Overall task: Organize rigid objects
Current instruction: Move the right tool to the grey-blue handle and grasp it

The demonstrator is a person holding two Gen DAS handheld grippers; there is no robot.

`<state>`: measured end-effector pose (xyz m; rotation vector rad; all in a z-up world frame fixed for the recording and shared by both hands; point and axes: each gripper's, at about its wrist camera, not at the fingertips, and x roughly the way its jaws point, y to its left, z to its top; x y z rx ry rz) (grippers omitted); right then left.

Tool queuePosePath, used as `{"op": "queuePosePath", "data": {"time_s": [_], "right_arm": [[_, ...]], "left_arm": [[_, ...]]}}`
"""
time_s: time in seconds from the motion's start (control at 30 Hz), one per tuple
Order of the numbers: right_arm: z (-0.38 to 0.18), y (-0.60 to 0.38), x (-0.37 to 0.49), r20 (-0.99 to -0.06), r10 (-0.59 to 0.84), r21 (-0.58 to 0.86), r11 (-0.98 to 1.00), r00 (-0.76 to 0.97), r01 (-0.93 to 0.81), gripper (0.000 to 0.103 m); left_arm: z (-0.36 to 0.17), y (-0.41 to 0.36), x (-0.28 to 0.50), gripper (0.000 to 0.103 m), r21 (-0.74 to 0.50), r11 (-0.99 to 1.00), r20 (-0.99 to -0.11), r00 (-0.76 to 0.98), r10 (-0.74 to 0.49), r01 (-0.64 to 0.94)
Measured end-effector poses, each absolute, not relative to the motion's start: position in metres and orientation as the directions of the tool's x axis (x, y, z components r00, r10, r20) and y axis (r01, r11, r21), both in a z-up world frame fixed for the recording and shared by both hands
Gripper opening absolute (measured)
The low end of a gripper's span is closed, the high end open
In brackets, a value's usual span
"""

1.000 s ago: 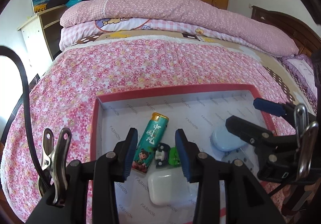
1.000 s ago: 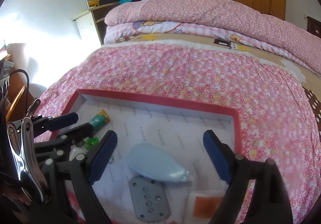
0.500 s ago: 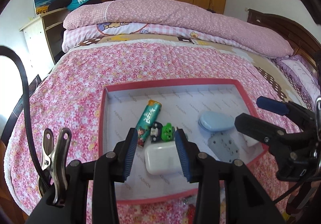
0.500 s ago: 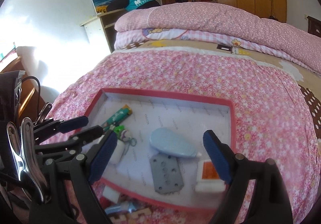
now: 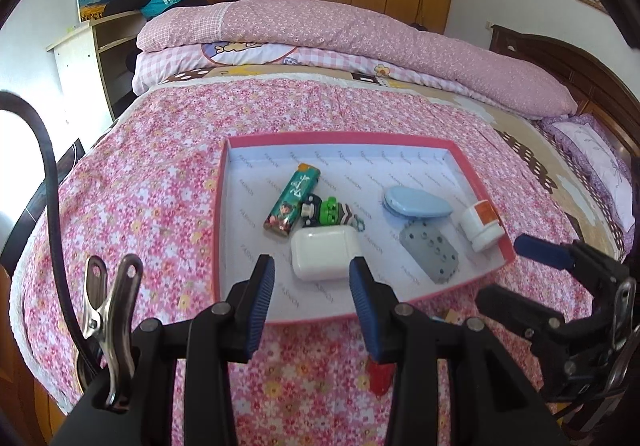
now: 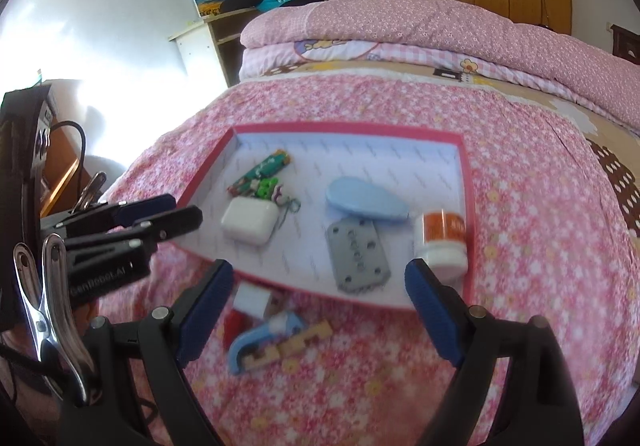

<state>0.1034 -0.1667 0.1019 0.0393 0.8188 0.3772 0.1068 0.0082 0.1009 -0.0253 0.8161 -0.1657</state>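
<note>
Both grippers are empty with their jaws apart: the left gripper (image 5: 312, 294) at a middling gap, the right gripper (image 6: 320, 310) wide. Both hang over the bed (image 5: 160, 166), just short of the near rim of the tray (image 5: 404, 137).

Ahead of the left gripper, inside the tray, lie one white case (image 5: 322, 252), one lighter (image 5: 293, 205) beyond it to the left, and one green keychain toy (image 5: 329, 211) touching both. Ahead of the right gripper are one blue oval case (image 6: 362, 200), one grey plate (image 6: 358, 254) whose far end it overlaps, and one small jar (image 6: 442, 242) against the tray's right wall. That makes six things in the tray.

Directly below the right gripper, outside the tray, sits a loose heap on the quilt: a white block (image 6: 252, 300), a red piece (image 6: 236, 324), a blue clip-like piece (image 6: 256, 342) and a notched wooden strip (image 6: 292, 346). The view is blurred, so four is my best count and I cannot tell how they interlock.

The heap looks like the risk. The pieces touch, so a wide closing could pinch two at once or flick one off the bed edge. The soft quilt gives under pressure, so a thin strip may sink and slip out of the jaws. A load carried low could also catch the tray's near rim and tip it.
</note>
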Motion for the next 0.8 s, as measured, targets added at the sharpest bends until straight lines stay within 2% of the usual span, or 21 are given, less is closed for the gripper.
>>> {"op": "queuePosePath", "data": {"time_s": [0.47, 0.8], "right_arm": [[0.066, -0.182, 0.034, -0.752, 0.33, 0.188, 0.937, 0.571, -0.295, 0.089], [0.043, -0.185, -0.007, -0.779, 0.347, 0.185, 0.923, 0.522, -0.338, 0.089]], "left_arm": [[0.091, 0.014, 0.061, 0.041, -0.117, 0.983, -0.723, 0.667, -0.181, 0.141], [0.068, 0.015, 0.045, 0.041, -0.134, 0.981, -0.758, 0.623, -0.192, 0.138]]}}
